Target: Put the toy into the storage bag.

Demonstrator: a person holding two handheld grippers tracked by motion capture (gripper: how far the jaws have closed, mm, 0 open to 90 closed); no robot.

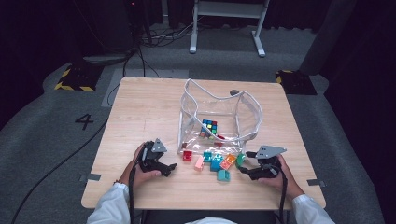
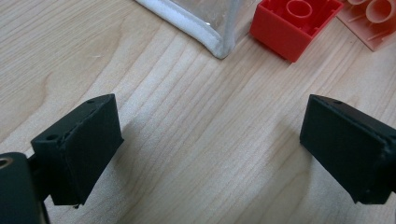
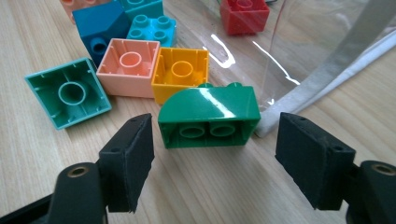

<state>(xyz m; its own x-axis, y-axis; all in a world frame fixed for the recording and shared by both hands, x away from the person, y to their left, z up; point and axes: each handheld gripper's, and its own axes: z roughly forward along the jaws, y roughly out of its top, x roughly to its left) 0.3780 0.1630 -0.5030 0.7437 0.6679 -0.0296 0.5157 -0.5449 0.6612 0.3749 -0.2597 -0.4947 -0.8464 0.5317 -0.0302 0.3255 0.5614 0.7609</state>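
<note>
The right gripper (image 3: 212, 161) is the one placed for the next pick: its two black jaws stand wide apart with nothing between them, and the green plastic brick with a rounded top (image 3: 208, 117) lies dead ahead at twelve o'clock, just past the pads and not yet touched. The brick rests on its side, hollow underside facing the camera, its long axis running from nine to three o'clock across the opening, so I judge a straight push forward would bring the jaws down on its short ends. It sits against the white-edged mouth of the clear plastic pouch (image 3: 322, 60), with the orange square brick (image 3: 180, 74) touching it at about eleven o'clock (a crowding risk). The left gripper (image 2: 210, 154), also spread open and empty over bare wooden table (image 2: 196, 140), has only the red square brick (image 2: 292, 25) at one o'clock
</note>
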